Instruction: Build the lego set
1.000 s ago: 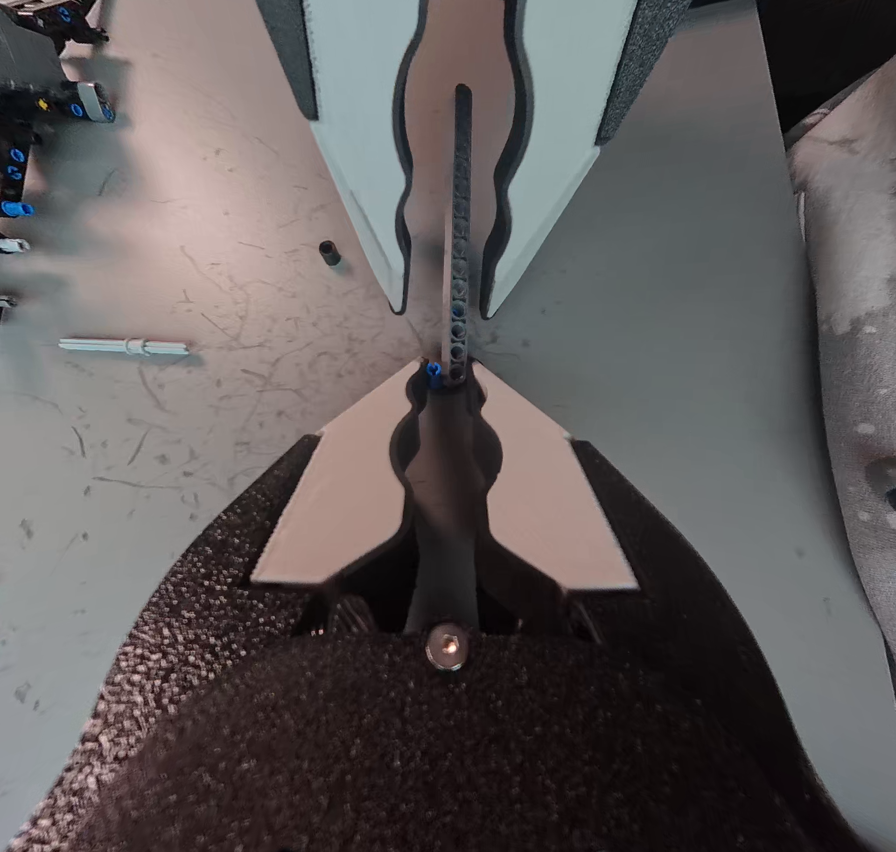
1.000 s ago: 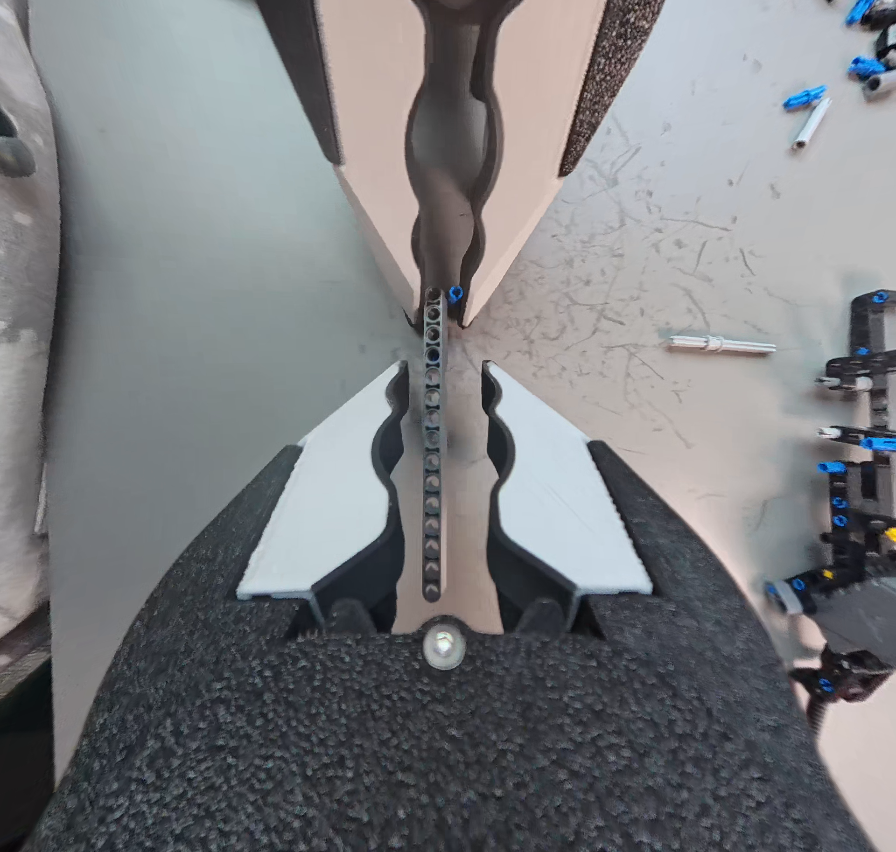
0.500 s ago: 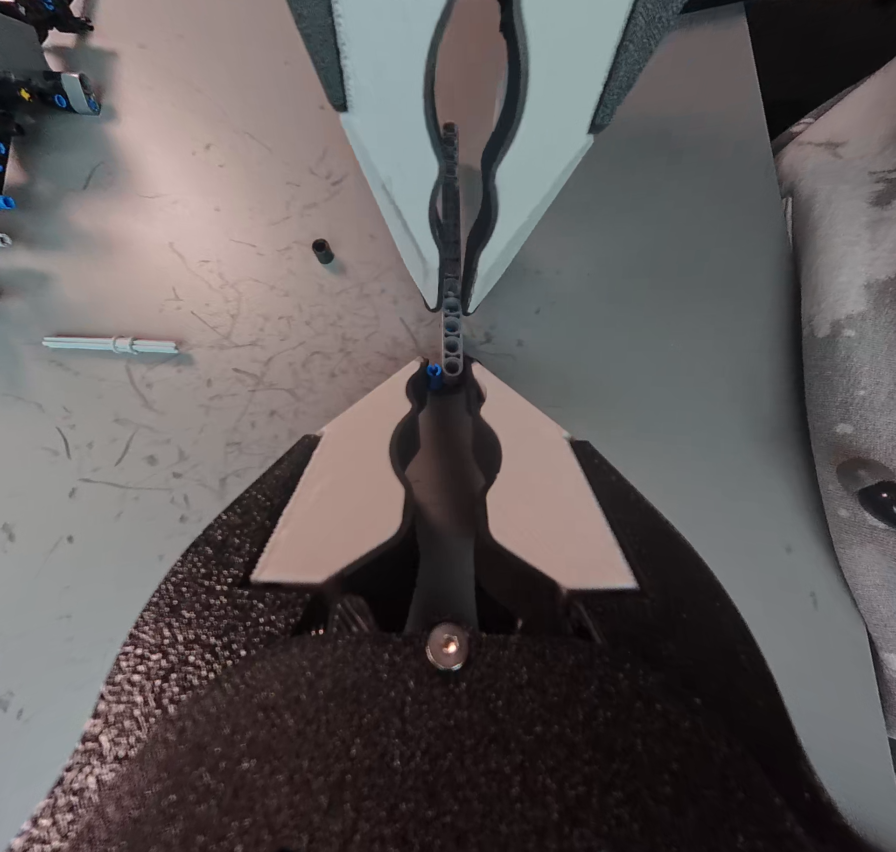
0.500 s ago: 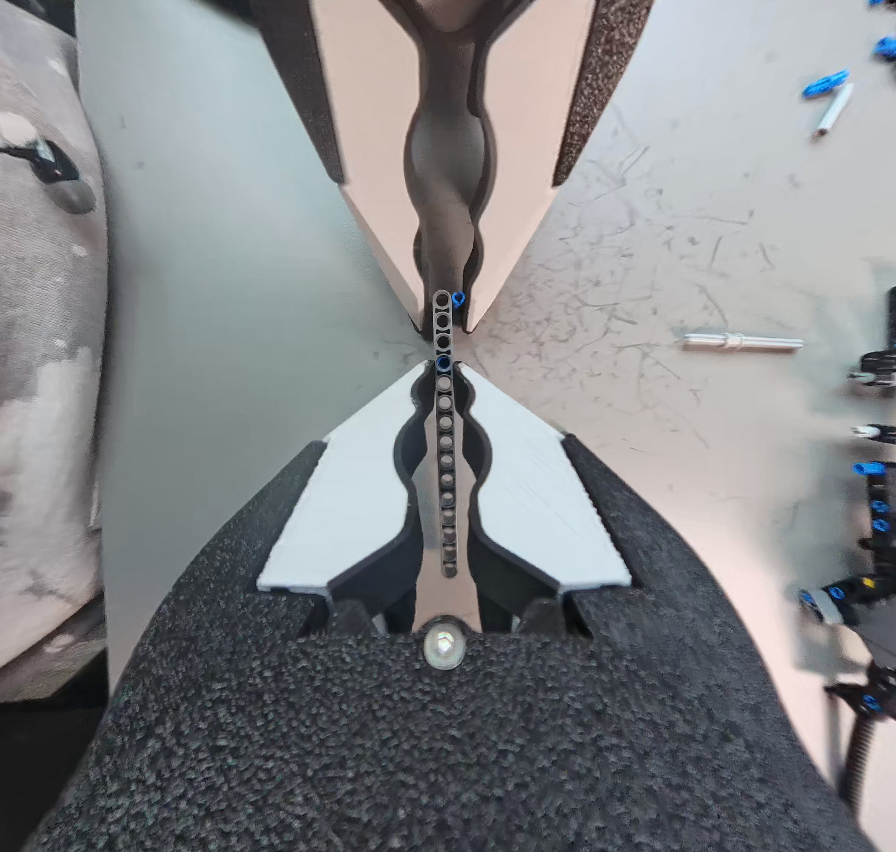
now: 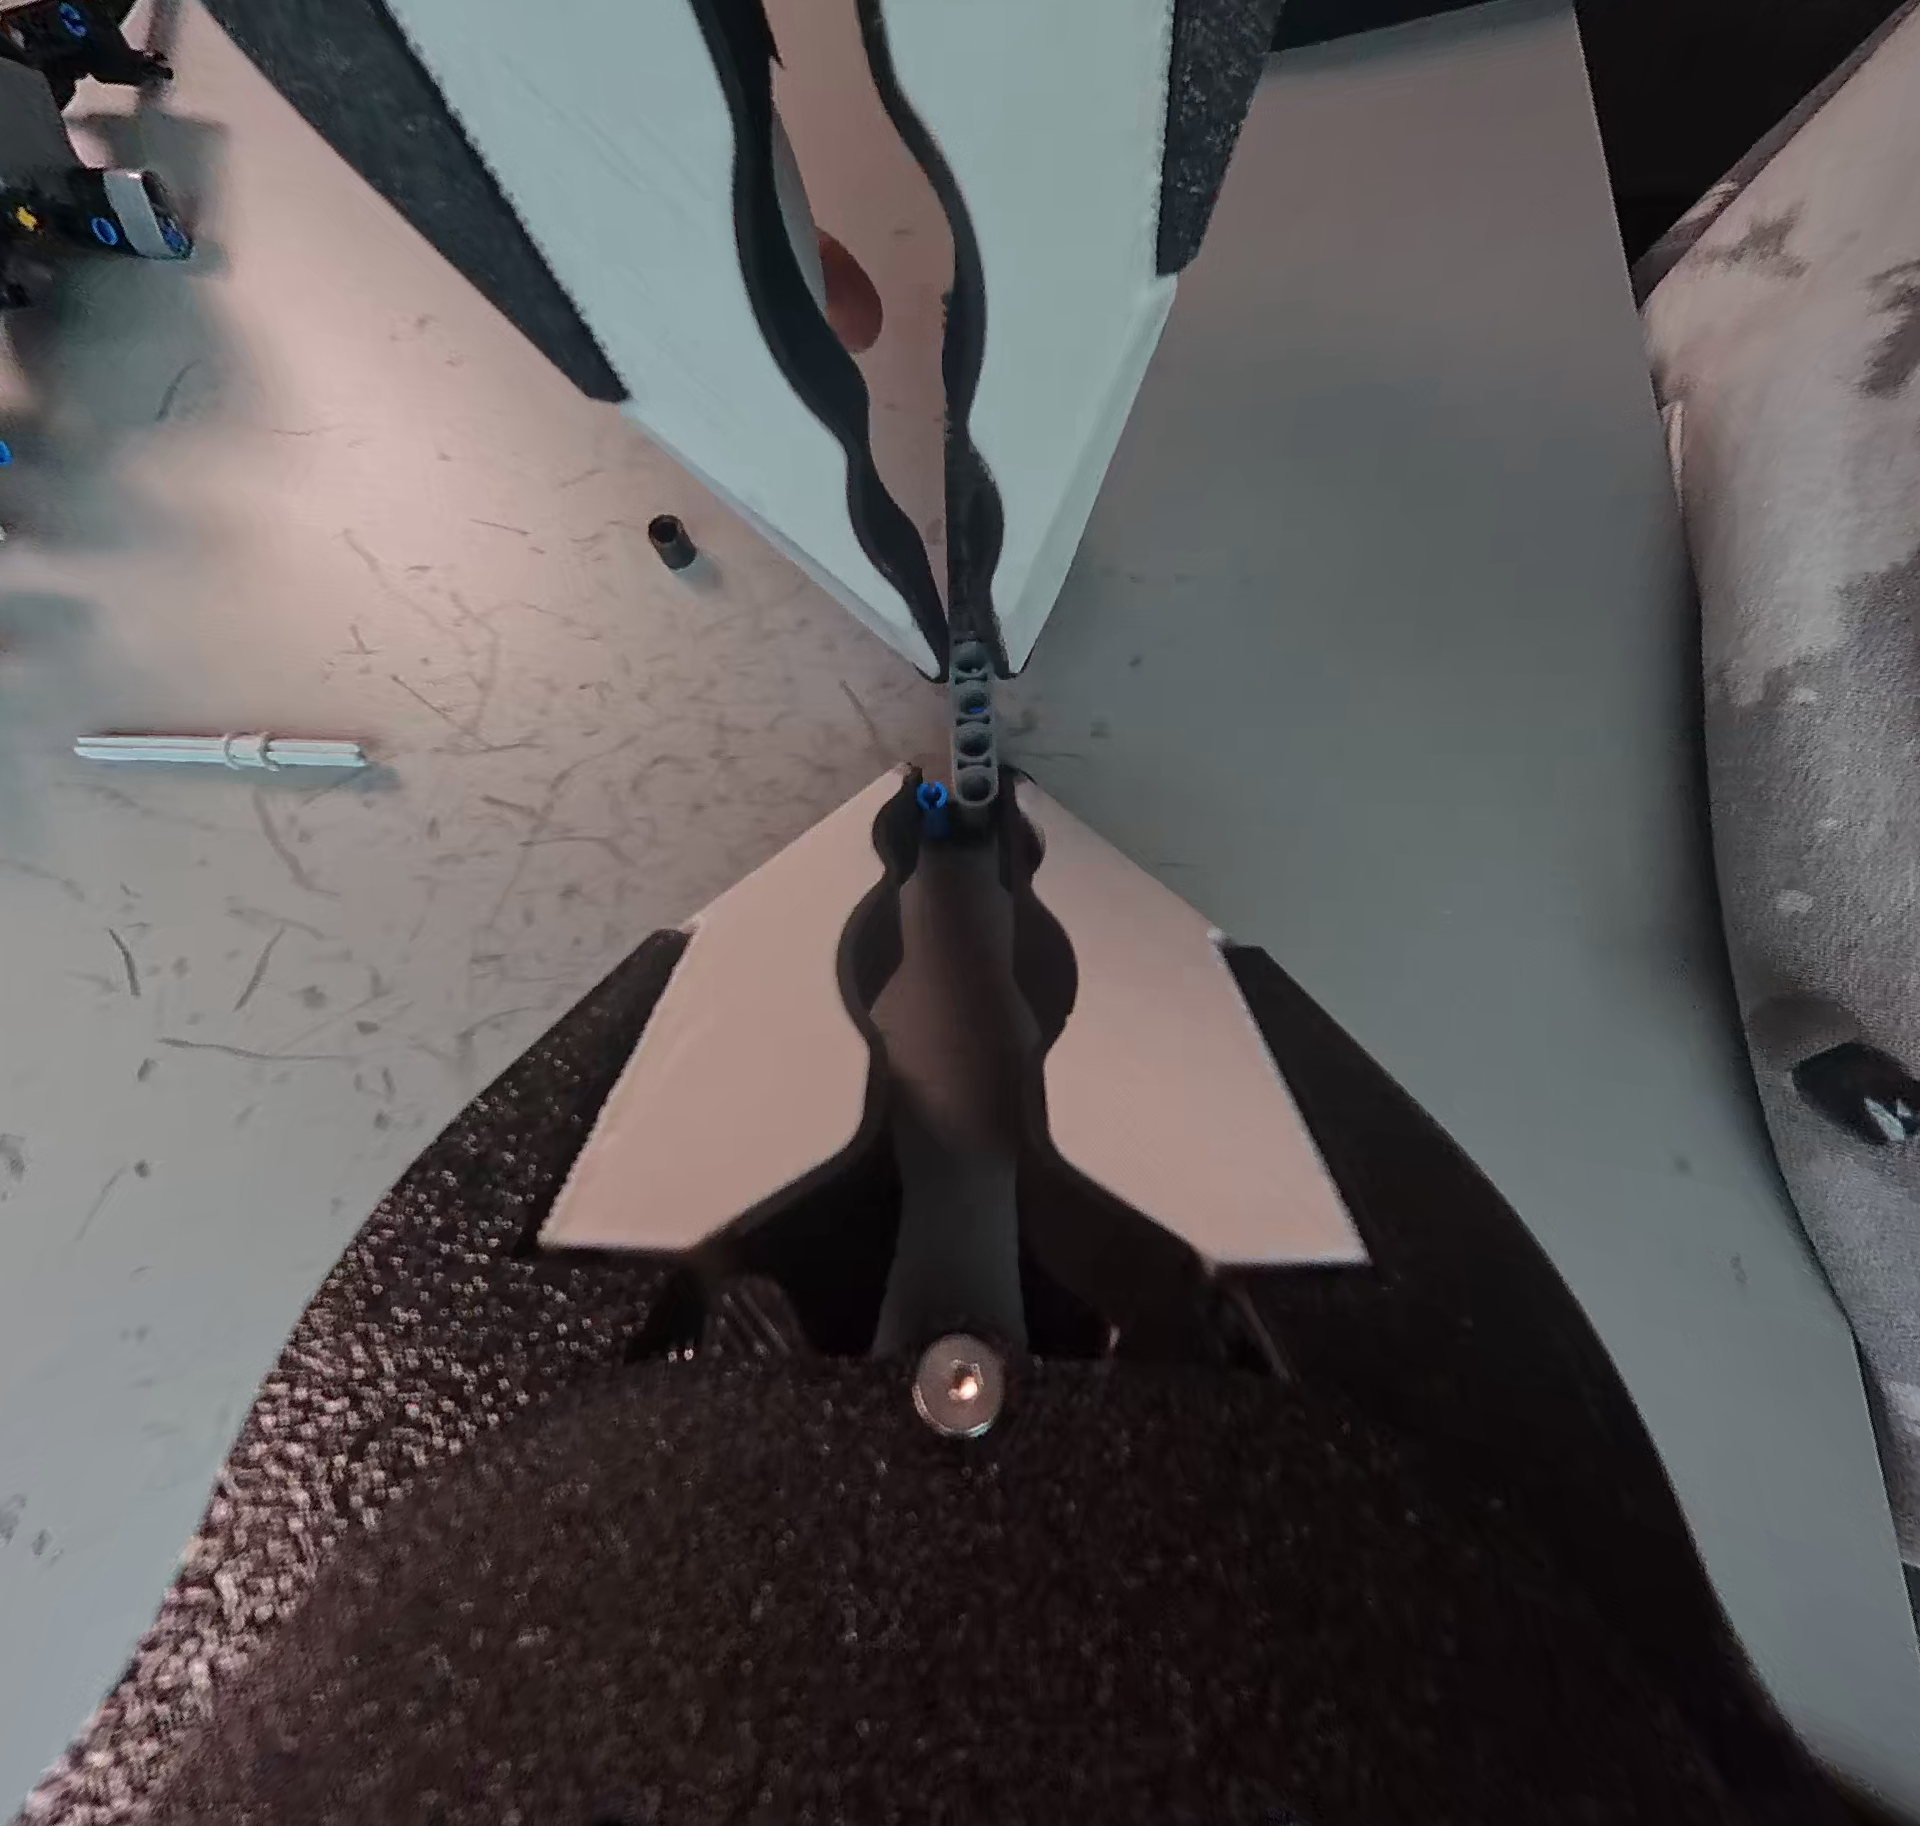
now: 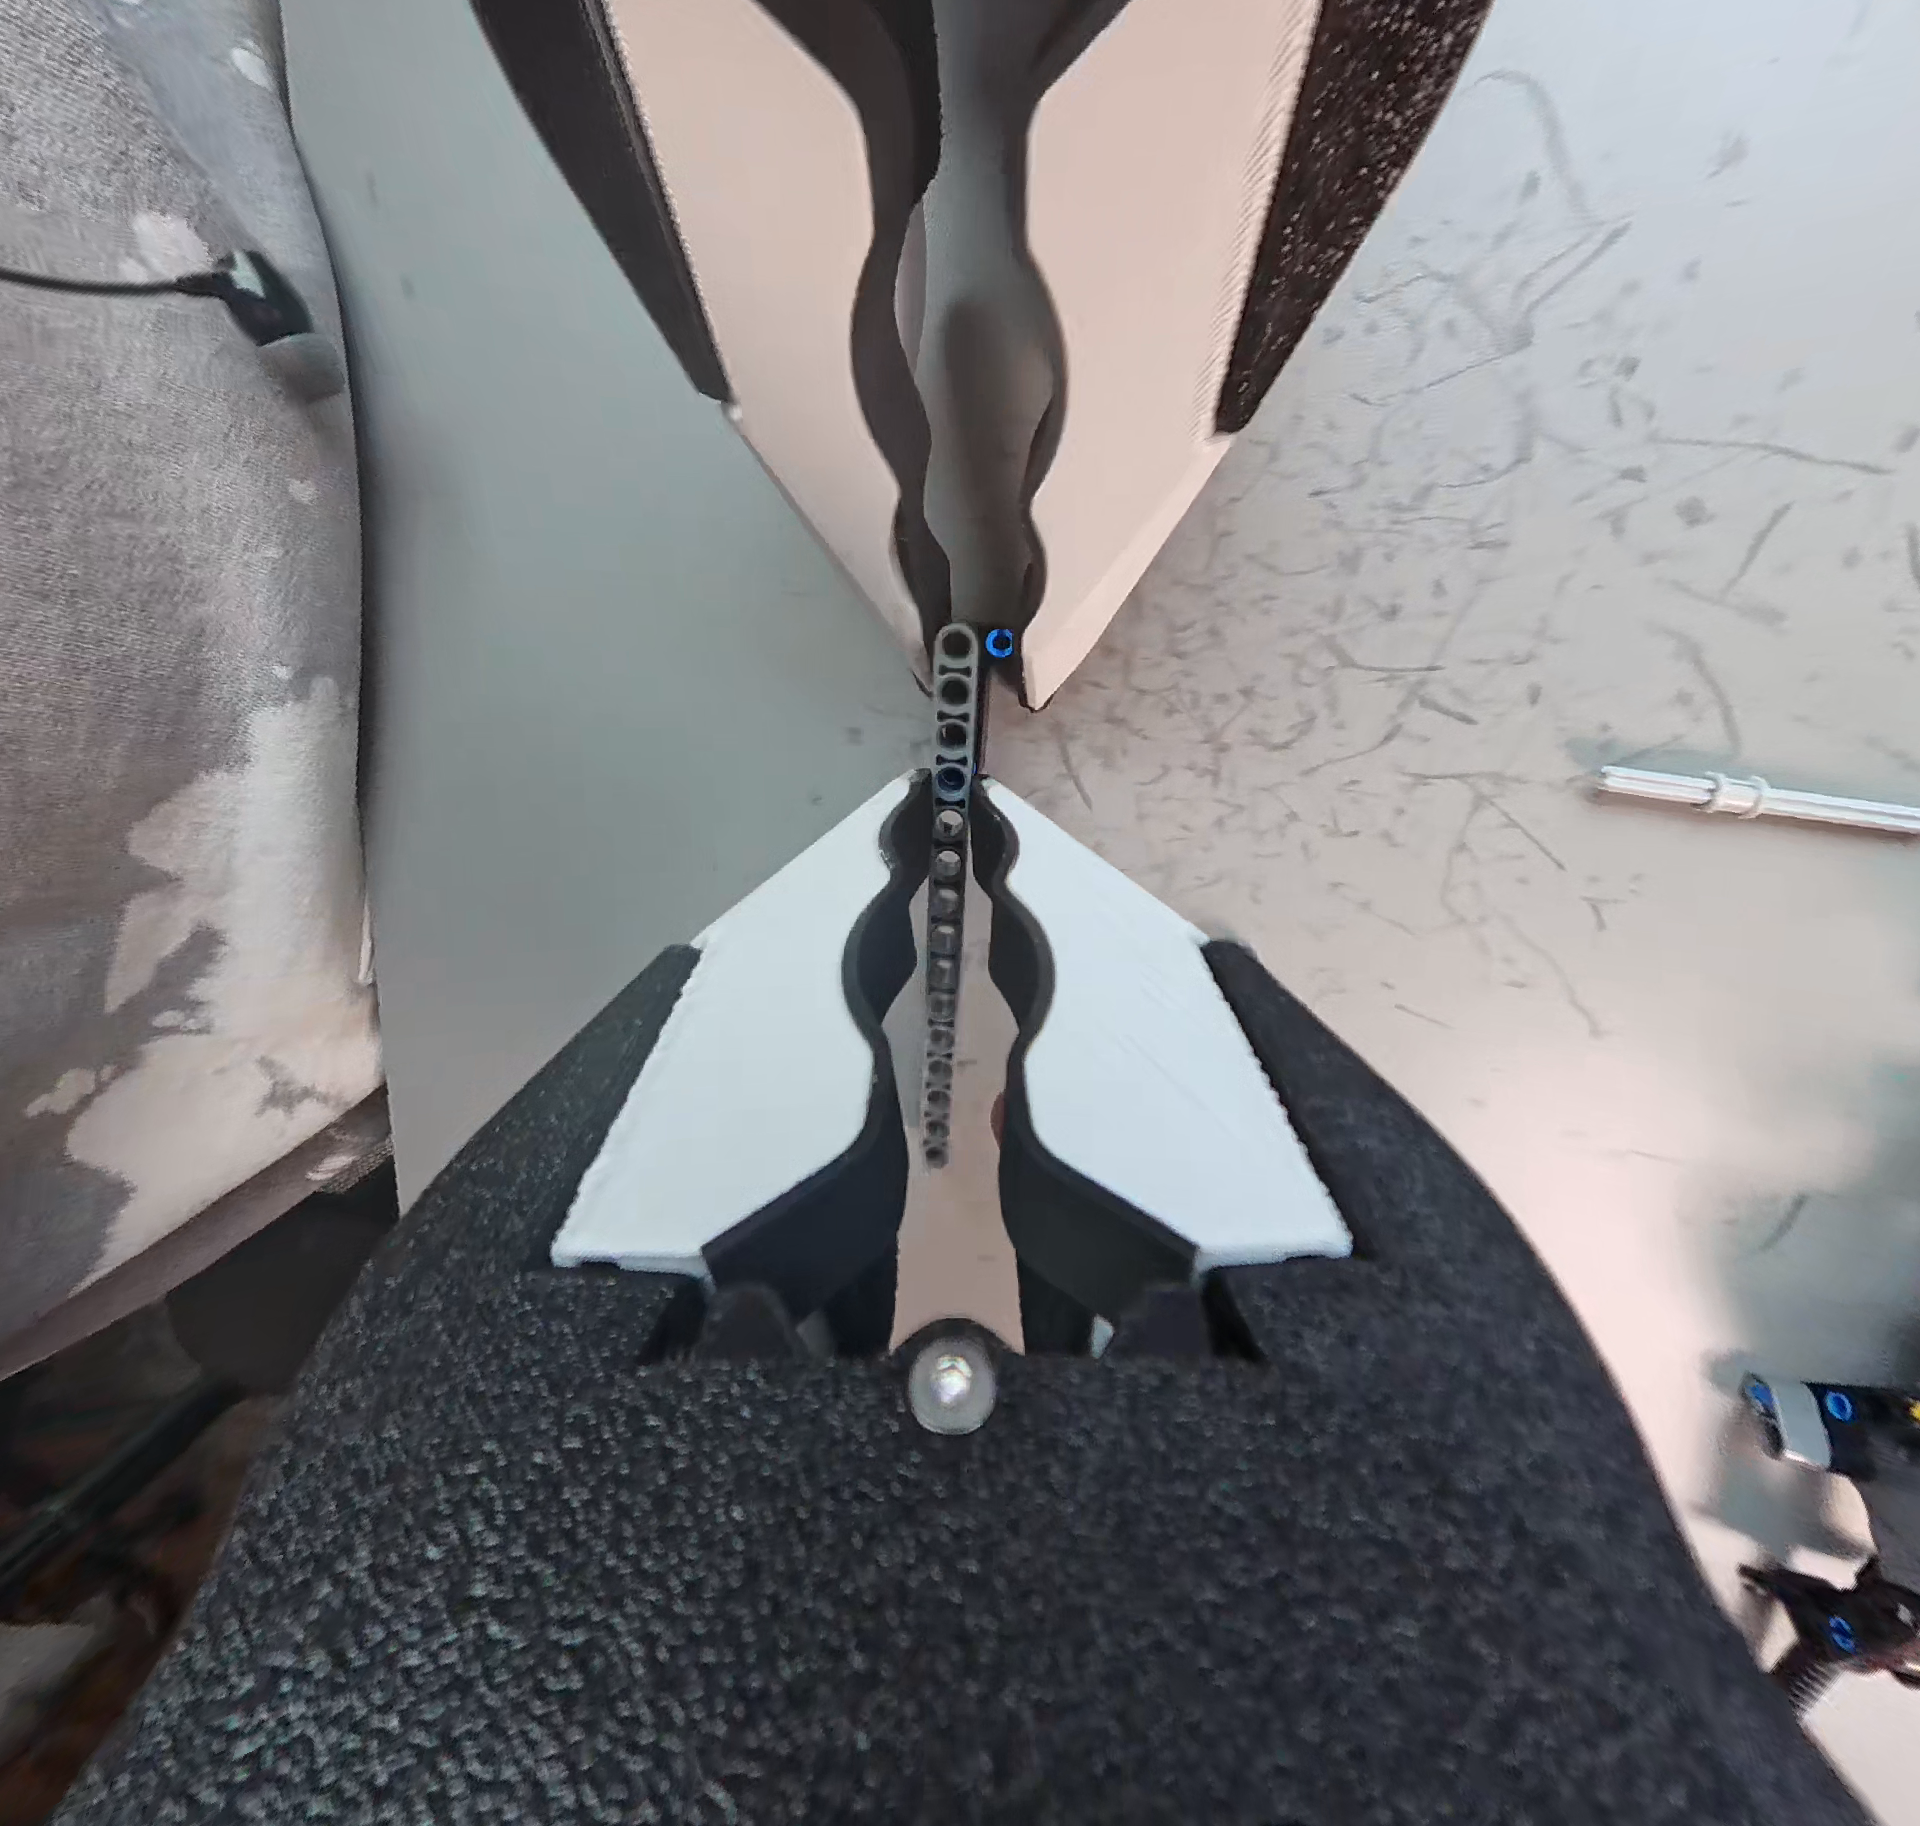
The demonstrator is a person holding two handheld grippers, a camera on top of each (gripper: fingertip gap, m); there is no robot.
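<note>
Long dark grey perforated plastic lego beam point(image 6: 951, 841) spans between both tools above scratched grey table point(image 6: 1455, 633). Right gripper point(image 6: 951, 789) clamped on beam; left gripper point(image 5: 961, 800) clamped on beam end beside small blue pin point(image 5: 932, 796). Beam judged light, stiff, smooth; grip flat sides.

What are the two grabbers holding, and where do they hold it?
Both hold one long dark grey holed lego beam. The right gripper clamps its long stretch; the left gripper pinches its end, beside a blue pin.
</note>
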